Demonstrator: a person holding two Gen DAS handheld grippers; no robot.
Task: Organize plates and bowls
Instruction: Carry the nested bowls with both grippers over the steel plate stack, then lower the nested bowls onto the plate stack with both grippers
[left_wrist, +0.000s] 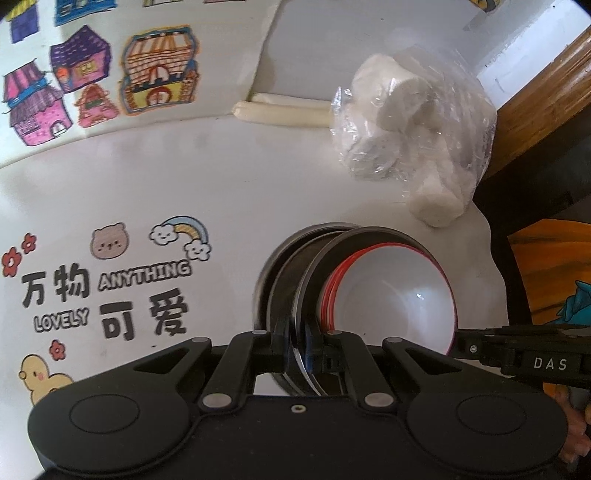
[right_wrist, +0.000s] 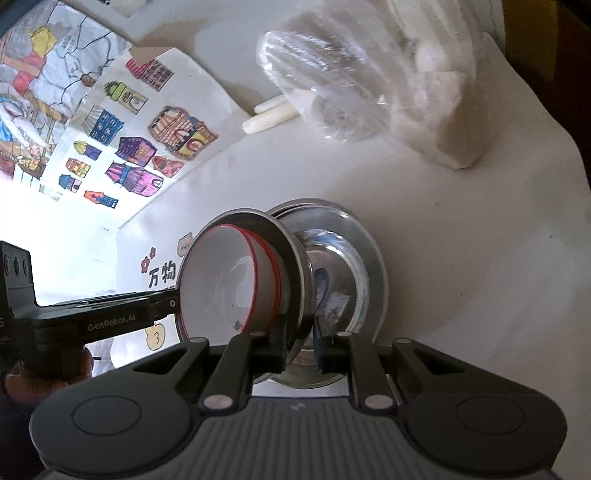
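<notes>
A stack of white bowls with red rims (left_wrist: 391, 295) sits in a steel plate (left_wrist: 314, 273). Both are lifted off the white table (left_wrist: 229, 192). My left gripper (left_wrist: 300, 350) is shut on the near rim of that steel plate. In the right wrist view the same bowls (right_wrist: 236, 280) and plate (right_wrist: 291, 258) show at the left. My right gripper (right_wrist: 301, 343) is shut on the opposite rim of the plate. A second steel plate (right_wrist: 347, 273) lies below on the table. The other gripper's body shows in each view, at the right edge (left_wrist: 524, 354) and at the left (right_wrist: 96, 321).
A clear plastic bag of white lumps (left_wrist: 410, 136) lies at the far right of the table, with white sticks (left_wrist: 280, 110) beside it. Coloured house drawings (left_wrist: 92, 81) and cartoon stickers (left_wrist: 107, 288) cover the left side. The table's right edge (left_wrist: 491, 236) drops to a dark area.
</notes>
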